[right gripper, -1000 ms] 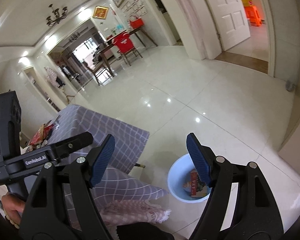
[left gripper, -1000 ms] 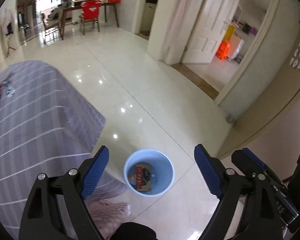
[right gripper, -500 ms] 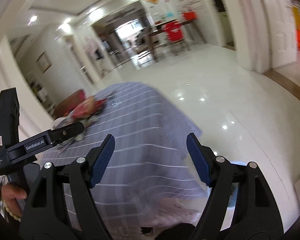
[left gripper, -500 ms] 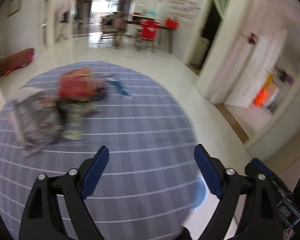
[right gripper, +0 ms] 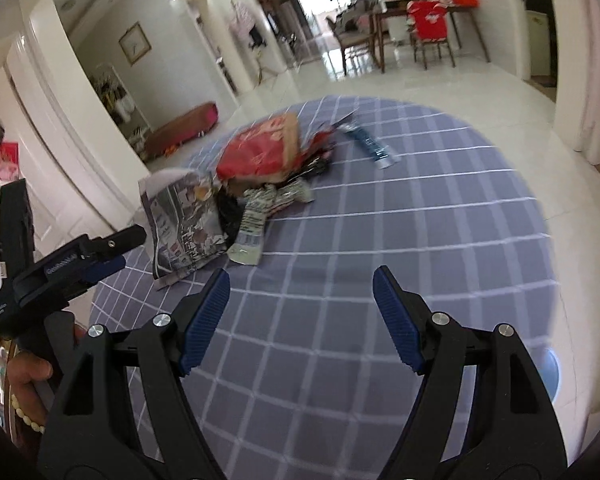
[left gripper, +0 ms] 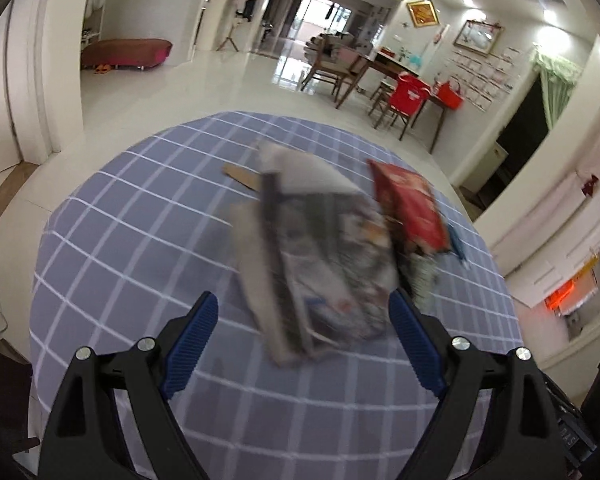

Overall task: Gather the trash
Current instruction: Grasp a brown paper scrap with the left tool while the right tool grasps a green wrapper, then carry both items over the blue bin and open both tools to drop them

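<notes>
Left wrist view: the left tongs (left gripper: 302, 338) are spread wide with nothing between the blue pads (left gripper: 192, 346). They hang above the worktop (left gripper: 132, 240), which is covered by a blue-grey checked cloth. Directly ahead of the tongs lies the trash pile. The nearest item is a printed paper package (left gripper: 324, 264), blurred, lying tilted on the cloth; its near end falls between the two pads in the picture, but contact cannot be confirmed. A red bag (left gripper: 410, 208) lies just beside it on the right. A flat brown cardboard piece (left gripper: 240, 174) projects from behind the pile on the far side. A small blue item at the right edge of the pile is too blurred to identify.

Right wrist view: the right tongs (right gripper: 302, 316) are likewise released, and only bare cloth shows between the pads (right gripper: 206, 320). The trash sits on the far left part of the worktop (right gripper: 440, 220), well apart from these tongs. The printed paper package (right gripper: 186, 222) stands nearest, with the red bag (right gripper: 262, 152) behind it and crumpled wrappers (right gripper: 274, 196) between and beside them. A blue tube (right gripper: 370, 146) lies alone to the right of the pile. The left tongs (right gripper: 112, 254) enter from the left edge, gripped by a hand (right gripper: 28, 368) wearing a bead bracelet. Part of a pale blue bin (right gripper: 550, 376) shows past the worktop's right edge.
</notes>
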The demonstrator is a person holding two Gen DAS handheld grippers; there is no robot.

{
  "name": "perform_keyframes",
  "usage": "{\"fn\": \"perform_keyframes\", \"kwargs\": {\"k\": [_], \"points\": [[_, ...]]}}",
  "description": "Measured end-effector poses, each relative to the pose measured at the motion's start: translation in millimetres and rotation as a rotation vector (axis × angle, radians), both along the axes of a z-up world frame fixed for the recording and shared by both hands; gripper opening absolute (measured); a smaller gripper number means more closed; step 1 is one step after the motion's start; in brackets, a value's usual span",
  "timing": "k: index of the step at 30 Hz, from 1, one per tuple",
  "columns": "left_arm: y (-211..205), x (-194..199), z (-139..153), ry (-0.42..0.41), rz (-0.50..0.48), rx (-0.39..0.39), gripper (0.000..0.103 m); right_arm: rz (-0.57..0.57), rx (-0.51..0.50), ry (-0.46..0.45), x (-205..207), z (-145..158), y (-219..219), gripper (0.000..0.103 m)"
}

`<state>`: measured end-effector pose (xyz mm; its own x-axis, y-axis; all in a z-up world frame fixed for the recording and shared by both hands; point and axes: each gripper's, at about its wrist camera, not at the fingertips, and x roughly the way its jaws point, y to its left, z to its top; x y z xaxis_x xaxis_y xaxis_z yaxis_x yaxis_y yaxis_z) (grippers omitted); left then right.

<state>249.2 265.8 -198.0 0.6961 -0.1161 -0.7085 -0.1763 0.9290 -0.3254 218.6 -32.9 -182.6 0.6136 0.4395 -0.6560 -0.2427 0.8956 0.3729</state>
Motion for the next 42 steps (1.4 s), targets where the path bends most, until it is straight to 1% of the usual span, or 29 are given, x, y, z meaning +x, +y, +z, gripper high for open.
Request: {"fn": "perform_keyframes", "kwargs": {"k": [3, 5, 7, 9, 12, 15, 16, 17, 18, 19, 20, 21, 22, 23, 25, 28, 31, 34, 37, 39, 42], "points": [[11.7, 9.9, -7.2, -0.003, -0.008, 0.004, 0.085, 0.017, 0.003, 0.017, 18.5, -6.6, 19.8, 0.073], [18.1, 18.8, -13.1, -0.011, -0.027, -0.004, 0.085, 0.020, 0.005, 0.033, 33.4, -11.0, 29.9, 0.068], [22.5, 28.2, -17.6, -0.015, -0.049, -0.013, 0.085, 0.008, 0.011, 0.045, 45.8, -14.4, 36.2, 0.061], [25.6, 35.7, -20.8, -0.016, -0.066, -0.020, 0.085, 0.006, 0.015, 0.062, 57.9, -18.6, 43.2, 0.059], [23.7, 43.3, -25.3, -0.010, -0.094, -0.011, 0.085, 0.015, 0.010, 0.086, 70.1, -23.6, 50.7, 0.050], [19.3, 48.0, -25.6, -0.013, -0.107, -0.005, 0.085, 0.020, 0.017, 0.088, 76.5, -25.9, 55.4, 0.050], [18.1, 49.8, -24.9, -0.019, -0.112, -0.001, 0.081, 0.020, 0.016, 0.088, 79.0, -26.3, 58.6, 0.044], [16.7, 50.6, -24.9, -0.026, -0.111, 0.009, 0.075, 0.027, 0.018, 0.095, 81.7, -27.3, 59.9, 0.037], [15.6, 51.9, -24.5, -0.025, -0.108, 0.025, 0.063, 0.034, 0.018, 0.106, 84.4, -28.8, 61.2, 0.027], [11.8, 56.6, -23.0, -0.018, -0.118, 0.019, 0.057, 0.038, 0.020, 0.106, 85.4, -29.0, 62.7, 0.026], [10.2, 58.4, -22.8, -0.019, -0.129, 0.002, 0.054, 0.040, 0.016, 0.105, 86.7, -29.1, 63.1, 0.025], [7.2, 60.1, -21.5, -0.022, -0.138, -0.009, 0.048, 0.043, 0.014, 0.106, 87.4, -29.0, 63.3, 0.021], [6.2, 60.2, -20.1, -0.025, -0.143, -0.008, 0.044, 0.050, 0.024, 0.112, 87.6, -29.4, 63.3, 0.019], [3.8, 59.8, -18.8, -0.029, -0.148, 0.000, 0.043, 0.052, 0.028, 0.110, 87.5, -29.6, 62.9, 0.019], [-2.5, 56.0, -16.9, -0.039, -0.159, 0.017, 0.028, 0.058, 0.037, 0.104, 86.2, -29.2, 67.3, 0.015], [-4.2, 46.1, -7.4, -0.084, -0.176, -0.022, 0.013, 0.057, 0.053, 0.098, 77.3, -27.5, 63.1, 0.012], [-8.1, 34.2, 4.0, -0.107, -0.199, -0.043, 0.007, 0.059, 0.069, 0.083, 67.1, -23.8, 53.2, 0.011], [-14.4, 21.9, 17.3, -0.134, -0.226, -0.057, 0.004, 0.059, 0.083, 0.066, 55.7, -15.3, 43.5, 0.011], [-23.6, 4.8, 28.8, -0.159, -0.224, -0.043, 0.003, 0.053, 0.098, 0.047, 41.0, -8.1, 33.9, 0.010], [-28.3, -4.2, 35.3, -0.173, -0.220, -0.047, 0.002, 0.048, 0.110, 0.031, 28.5, -2.7, 27.6, 0.010], [-38.6, -17.8, 46.9, -0.192, -0.208, -0.044, 0.002, 0.043, 0.130, 0.008, 13.5, 7.7, 9.4, 0.010]]}}
